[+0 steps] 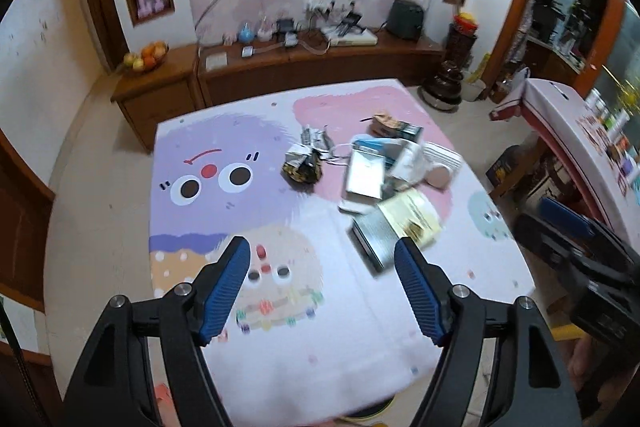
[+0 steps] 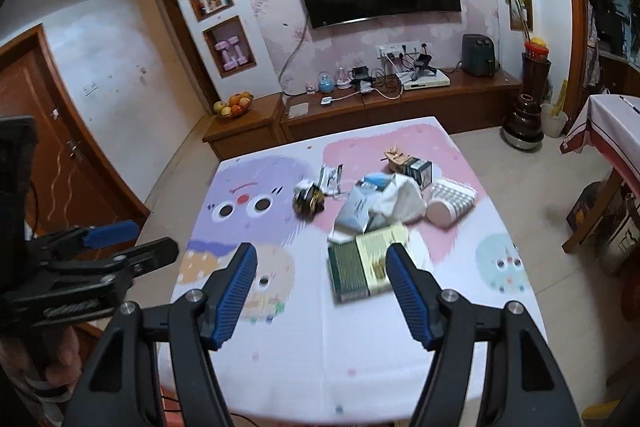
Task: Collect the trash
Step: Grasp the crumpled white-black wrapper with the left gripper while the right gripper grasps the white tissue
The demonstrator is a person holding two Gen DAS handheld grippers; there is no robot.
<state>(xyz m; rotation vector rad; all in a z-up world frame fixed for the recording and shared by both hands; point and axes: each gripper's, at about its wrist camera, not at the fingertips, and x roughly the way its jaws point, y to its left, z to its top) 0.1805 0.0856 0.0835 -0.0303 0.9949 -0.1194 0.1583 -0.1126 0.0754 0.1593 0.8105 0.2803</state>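
Currently left gripper (image 1: pixel 322 291) and right gripper (image 2: pixel 320 293) both gape wide, holding nothing. Trash pile (image 2: pixel 384 211) sits on the table (image 2: pixel 320 367) ahead, slightly right of each. Likely light, crushable paper and cartons; nearest booklet (image 2: pixel 364 267) is flat, so pinch its edge.

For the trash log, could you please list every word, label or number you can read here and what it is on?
None can be read.
Green-and-cream box: print blurred.
Crumpled dark wrapper: markings illegible.
Small dark carton: label too small.
Tablecloth: cartoon faces only, no words.
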